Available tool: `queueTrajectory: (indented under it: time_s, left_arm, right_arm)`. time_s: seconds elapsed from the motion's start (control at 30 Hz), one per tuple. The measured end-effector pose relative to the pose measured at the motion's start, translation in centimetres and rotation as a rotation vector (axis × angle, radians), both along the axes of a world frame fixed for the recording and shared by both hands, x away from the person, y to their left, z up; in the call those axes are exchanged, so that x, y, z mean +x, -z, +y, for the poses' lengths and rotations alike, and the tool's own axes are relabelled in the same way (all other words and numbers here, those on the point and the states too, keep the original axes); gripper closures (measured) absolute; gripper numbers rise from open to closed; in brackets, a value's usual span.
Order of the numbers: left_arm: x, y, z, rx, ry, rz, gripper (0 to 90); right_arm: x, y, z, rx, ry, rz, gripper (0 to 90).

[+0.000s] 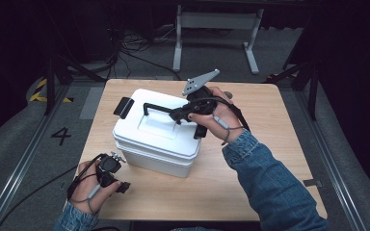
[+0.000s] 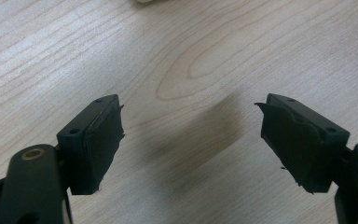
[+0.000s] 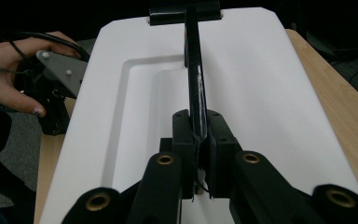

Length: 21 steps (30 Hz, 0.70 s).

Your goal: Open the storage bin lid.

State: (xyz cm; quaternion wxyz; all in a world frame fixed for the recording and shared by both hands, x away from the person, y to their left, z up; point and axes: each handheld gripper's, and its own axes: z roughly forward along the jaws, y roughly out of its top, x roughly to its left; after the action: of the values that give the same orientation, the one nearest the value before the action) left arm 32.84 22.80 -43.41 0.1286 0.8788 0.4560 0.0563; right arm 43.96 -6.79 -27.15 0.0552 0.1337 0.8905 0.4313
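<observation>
We have the black handle (image 3: 195, 79) of the white box (image 1: 154, 139) pinched in our right claw (image 3: 197, 140), whose jaws are closed tight on the bar near its near end. The handle stands raised off the lid (image 3: 261, 84), so we judge the step in hand to be lifting the handle, either to carry the box or to open it. The next move calls for a steady pull straight up, keeping the bar square between the pads so it does not twist out.

Seen from the right claw, the handle runs straight ahead, away from the jaws, to a black latch (image 3: 185, 11) at the far edge of the lid; its long axis follows the box's own length. From above, that axis lies slantwise across the wooden table (image 1: 265, 159), the box sitting just under and ahead of the right claw.

Our left claw (image 2: 189, 140) waits beside the near corner of the box, apart from it, jaws spread wide with nothing between them, pointing down at bare tabletop. It could steady the box if it tips.
</observation>
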Motion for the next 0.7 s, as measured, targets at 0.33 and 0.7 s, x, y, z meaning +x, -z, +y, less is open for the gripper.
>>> queueTrajectory:
  time_s: [0.33, 0.7]
  left_arm:
    - [0.0, 0.0, 0.1, 0.003, -0.003, 0.01, 21.4]
    - [0.1, 0.2, -0.1, 0.007, 0.005, 0.013, 21.4]
  right_arm:
    - [-0.4, -0.7, -1.9, 0.005, 0.021, -0.011, 84.6]
    - [-1.0, -1.2, -6.7, 0.007, 0.09, -0.012, 84.6]
